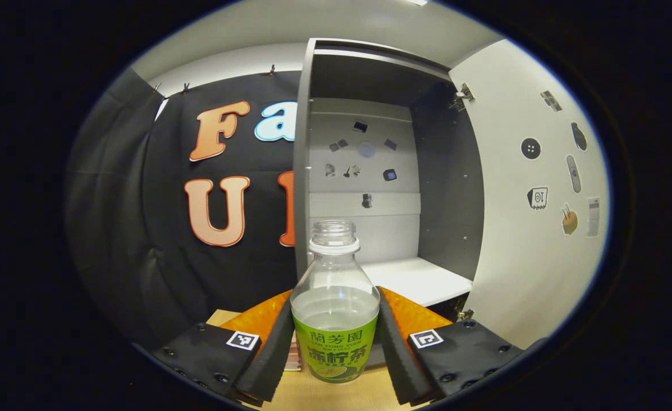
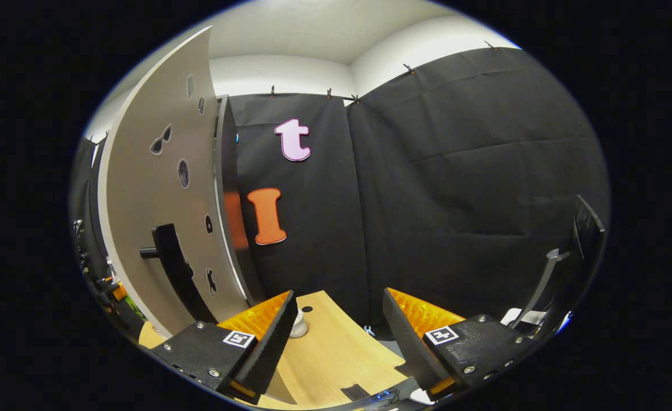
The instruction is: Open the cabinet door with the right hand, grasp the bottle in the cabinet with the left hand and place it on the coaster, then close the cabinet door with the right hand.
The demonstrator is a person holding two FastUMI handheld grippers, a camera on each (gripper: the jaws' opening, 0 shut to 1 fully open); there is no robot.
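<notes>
Beside the open grey cabinet [image 1: 370, 171], your left gripper [image 1: 336, 342] clamps the uncapped, green-labelled clear plastic bottle [image 1: 336, 319] over the wooden table [image 1: 336, 394]; tilt it and liquid spills, while your right gripper [image 2: 340, 337] gapes empty near the white door [image 2: 159, 217]

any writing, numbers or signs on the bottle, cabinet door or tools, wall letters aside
bottle: the green label carries printed characters, not quoted here; its smallest lines are blurred.
cabinet door: picture stickers, no readable words.
left tool, right tool: square coded markers, no letters or numbers.
</notes>
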